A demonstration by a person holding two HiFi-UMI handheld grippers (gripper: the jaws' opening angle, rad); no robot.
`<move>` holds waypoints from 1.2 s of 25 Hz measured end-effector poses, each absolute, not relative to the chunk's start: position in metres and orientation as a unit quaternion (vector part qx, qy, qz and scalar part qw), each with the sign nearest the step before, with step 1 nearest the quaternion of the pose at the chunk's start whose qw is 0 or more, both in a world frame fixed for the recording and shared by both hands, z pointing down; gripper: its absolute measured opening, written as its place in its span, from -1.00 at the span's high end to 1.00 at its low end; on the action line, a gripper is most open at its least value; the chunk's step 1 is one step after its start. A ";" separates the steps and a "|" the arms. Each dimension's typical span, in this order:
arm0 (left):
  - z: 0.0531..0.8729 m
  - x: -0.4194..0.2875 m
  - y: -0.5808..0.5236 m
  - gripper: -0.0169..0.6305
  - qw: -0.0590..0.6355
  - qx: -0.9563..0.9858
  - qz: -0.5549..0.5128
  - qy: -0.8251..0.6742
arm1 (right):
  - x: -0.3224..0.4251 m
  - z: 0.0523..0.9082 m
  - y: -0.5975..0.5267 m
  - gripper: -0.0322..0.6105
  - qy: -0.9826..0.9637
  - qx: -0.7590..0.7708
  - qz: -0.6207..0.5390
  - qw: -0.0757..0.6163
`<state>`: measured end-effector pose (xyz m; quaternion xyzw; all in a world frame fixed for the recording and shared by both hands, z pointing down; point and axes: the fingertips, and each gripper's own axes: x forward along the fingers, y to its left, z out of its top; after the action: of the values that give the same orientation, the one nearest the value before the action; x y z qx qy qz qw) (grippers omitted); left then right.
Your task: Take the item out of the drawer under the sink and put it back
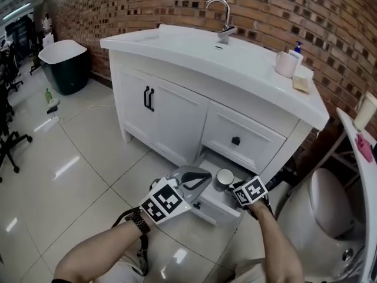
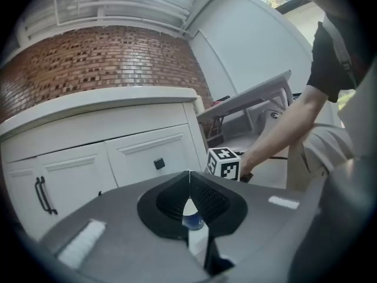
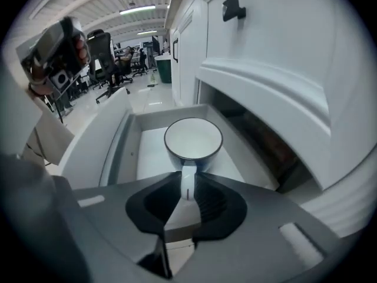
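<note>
The bottom drawer (image 1: 215,208) of the white vanity stands pulled out. In it sits a mug (image 1: 224,177), white inside with a dark rim. In the right gripper view the mug (image 3: 193,139) is just ahead, inside the drawer's walls (image 3: 118,134), and its white handle runs back between the jaws. My right gripper (image 3: 187,181) is shut on that handle; from the head view it (image 1: 235,187) reaches in from the drawer's right side. My left gripper (image 1: 197,180) hovers over the drawer's left front corner. Its jaws (image 2: 189,178) meet at the tips and hold nothing I can make out.
Above the open drawer is a closed drawer with a black knob (image 1: 235,140), and left of it two cabinet doors (image 1: 149,99). A white toilet (image 1: 324,211) stands close on the right. Faucet (image 1: 222,16) and a cup (image 1: 287,63) are on the countertop. Glossy tiled floor lies to the left.
</note>
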<state>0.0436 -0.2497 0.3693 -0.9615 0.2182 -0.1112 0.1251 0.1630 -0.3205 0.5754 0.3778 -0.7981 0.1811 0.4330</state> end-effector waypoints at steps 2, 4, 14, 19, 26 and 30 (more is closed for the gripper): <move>0.370 0.036 -0.260 0.92 0.106 -0.960 -0.106 0.235 | 0.163 0.563 -0.327 0.70 -0.807 0.389 0.168 0.412; 0.372 0.032 -0.267 0.92 0.090 -0.960 -0.099 0.247 | 0.163 0.547 -0.329 0.70 -0.816 0.402 0.161 0.382; 0.380 0.051 -0.274 0.91 0.067 -0.963 -0.101 0.242 | 0.171 0.426 -0.297 0.70 -0.903 0.388 0.110 0.146; 0.384 0.047 -0.286 0.91 0.045 -0.955 -0.107 0.272 | 0.182 0.386 -0.266 0.70 -0.915 0.380 0.105 0.085; 0.379 0.047 -0.285 0.88 0.040 -0.957 -0.090 0.273 | 0.183 0.379 -0.249 0.70 -0.919 0.373 0.090 0.087; 0.383 0.049 -0.284 0.87 0.046 -0.957 -0.098 0.268 | 0.180 0.393 -0.257 0.70 -0.918 0.369 0.099 0.103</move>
<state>0.0485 -0.2838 0.3826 -0.9575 0.2676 -0.0976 0.0457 0.1801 -0.2569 0.3928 0.3694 -0.9183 0.0986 0.1031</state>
